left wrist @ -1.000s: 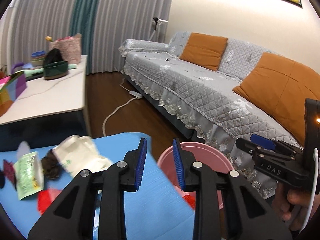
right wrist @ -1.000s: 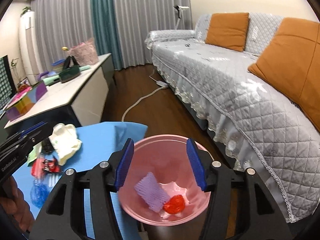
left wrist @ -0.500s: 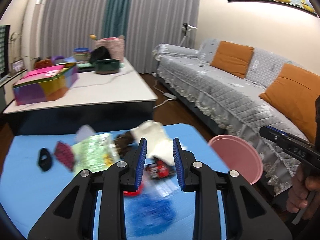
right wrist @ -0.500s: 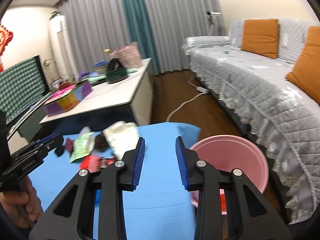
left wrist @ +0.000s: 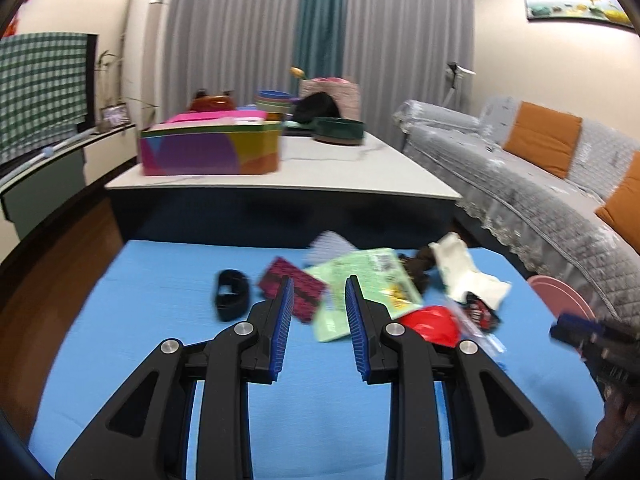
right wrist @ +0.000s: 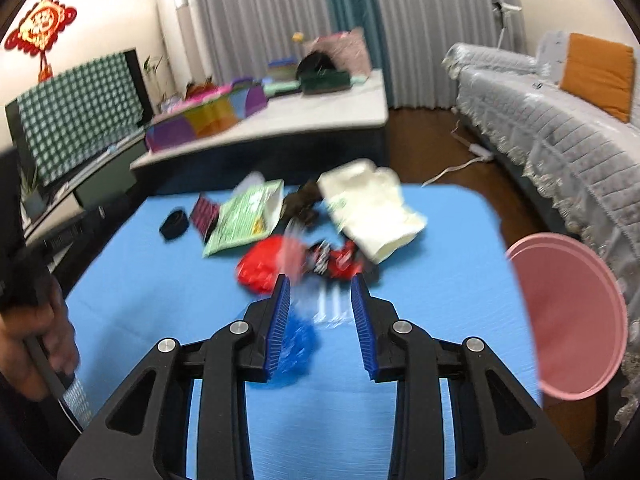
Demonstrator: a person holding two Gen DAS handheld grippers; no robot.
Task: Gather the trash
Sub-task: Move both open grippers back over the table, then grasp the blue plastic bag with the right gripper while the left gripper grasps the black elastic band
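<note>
My left gripper (left wrist: 318,292) hangs over the blue mat (left wrist: 160,320) with its jaws parted and nothing between the blue pads. Just past its tips lie the dark pink ridged piece (left wrist: 296,288) and the pale green packet (left wrist: 360,284); the packet's near edge shows in the gap between the fingers, lying on the mat below them. Left of that gripper sits a small black band (left wrist: 232,294), apart from the rest. To its right are the red crumpled wrapper (left wrist: 434,322), a red-and-black wrapper (left wrist: 480,312) and the cream-white bag (left wrist: 466,276), with something dark brown (left wrist: 420,266) behind the packet.

My right gripper (right wrist: 320,292) also stands parted and empty, pointing down at the same pile. Blurred clear plastic (right wrist: 328,304) lies on the mat under the gap between its fingers, and a crumpled blue piece (right wrist: 298,340) lies beside its left finger, partly hidden by it. Straight ahead of its tips are the red wrapper and the red-and-black one, the cream bag beyond them to the right.

The pink bin (right wrist: 572,316) stands off the mat's edge, well to the right of my right gripper, beside the grey sofa (right wrist: 560,120). Beyond the mat is a low white table (left wrist: 320,168) carrying a colourful box (left wrist: 208,152).
</note>
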